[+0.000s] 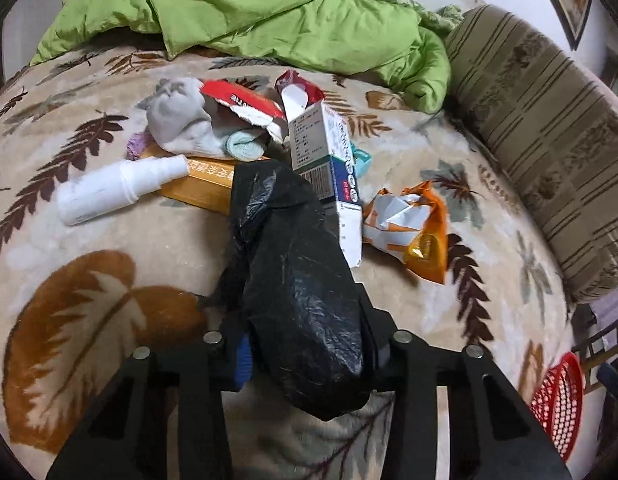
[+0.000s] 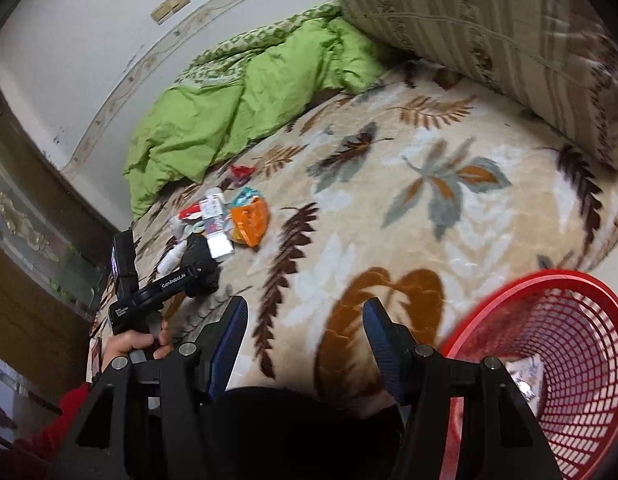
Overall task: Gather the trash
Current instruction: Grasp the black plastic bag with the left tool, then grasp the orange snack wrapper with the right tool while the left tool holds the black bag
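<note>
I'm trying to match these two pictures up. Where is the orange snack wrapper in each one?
Left wrist view: the orange snack wrapper lies right of centre on the leaf-patterned blanket, just right of the white and blue carton.
Right wrist view: the orange snack wrapper is small, left of centre, at the right edge of the same litter pile.
Shared landmark: the crumpled green quilt lies beyond the pile in both.

A leaf-patterned bed [image 1: 109, 240] carries a green quilt [image 1: 269, 20], a striped cushion [image 1: 549, 140] and a litter heap: white bottle [image 1: 117, 188], socks [image 1: 181, 120], cartons [image 1: 325, 152], orange wrapper [image 1: 413, 228], perhaps more beneath.
</note>
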A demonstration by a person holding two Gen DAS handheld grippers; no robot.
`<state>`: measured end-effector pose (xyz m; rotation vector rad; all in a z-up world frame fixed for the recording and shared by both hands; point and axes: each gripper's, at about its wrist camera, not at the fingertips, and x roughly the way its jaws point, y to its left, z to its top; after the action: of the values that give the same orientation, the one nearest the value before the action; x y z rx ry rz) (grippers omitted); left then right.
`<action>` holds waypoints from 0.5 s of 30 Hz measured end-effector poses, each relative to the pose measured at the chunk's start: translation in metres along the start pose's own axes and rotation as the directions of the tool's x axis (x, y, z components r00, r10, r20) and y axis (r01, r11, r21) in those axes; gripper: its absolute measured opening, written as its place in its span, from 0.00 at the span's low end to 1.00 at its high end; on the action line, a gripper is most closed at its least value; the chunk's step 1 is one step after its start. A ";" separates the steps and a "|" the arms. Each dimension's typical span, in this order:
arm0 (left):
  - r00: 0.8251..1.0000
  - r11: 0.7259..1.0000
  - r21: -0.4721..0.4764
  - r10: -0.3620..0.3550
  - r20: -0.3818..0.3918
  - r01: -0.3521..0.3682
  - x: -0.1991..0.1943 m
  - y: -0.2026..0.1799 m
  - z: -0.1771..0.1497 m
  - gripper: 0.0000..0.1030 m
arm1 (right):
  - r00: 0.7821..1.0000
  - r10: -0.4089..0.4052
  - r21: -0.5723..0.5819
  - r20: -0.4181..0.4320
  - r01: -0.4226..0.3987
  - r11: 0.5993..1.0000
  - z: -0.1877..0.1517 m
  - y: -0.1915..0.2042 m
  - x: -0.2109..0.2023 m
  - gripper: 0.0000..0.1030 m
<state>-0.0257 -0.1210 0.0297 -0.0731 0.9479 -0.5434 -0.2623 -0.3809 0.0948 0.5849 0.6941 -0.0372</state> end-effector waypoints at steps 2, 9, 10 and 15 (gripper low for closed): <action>1.000 1.000 0.018 -0.004 0.011 0.004 -0.014 0.000 -0.002 0.38 | 1.000 0.016 -0.030 -0.008 -0.017 0.999 0.005 0.012 0.007 0.62; 0.998 0.996 0.083 0.034 0.061 -0.039 -0.073 0.008 -0.021 0.38 | 0.995 0.060 -0.094 -0.077 -0.067 0.993 0.024 0.055 0.063 0.65; 0.997 0.995 0.090 0.045 0.067 -0.051 -0.078 0.009 -0.024 0.38 | 0.994 0.060 -0.095 -0.091 -0.069 0.993 0.026 0.061 0.075 0.65; 0.989 0.988 0.114 0.093 0.112 -0.106 -0.089 0.017 -0.034 0.38 | 0.992 0.038 -0.108 -0.118 -0.051 0.993 0.040 0.081 0.121 0.65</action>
<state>-0.0865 -0.0585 0.0711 0.0528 0.8093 -0.4976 -0.1269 -0.3148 0.0850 0.4985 0.7901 0.0773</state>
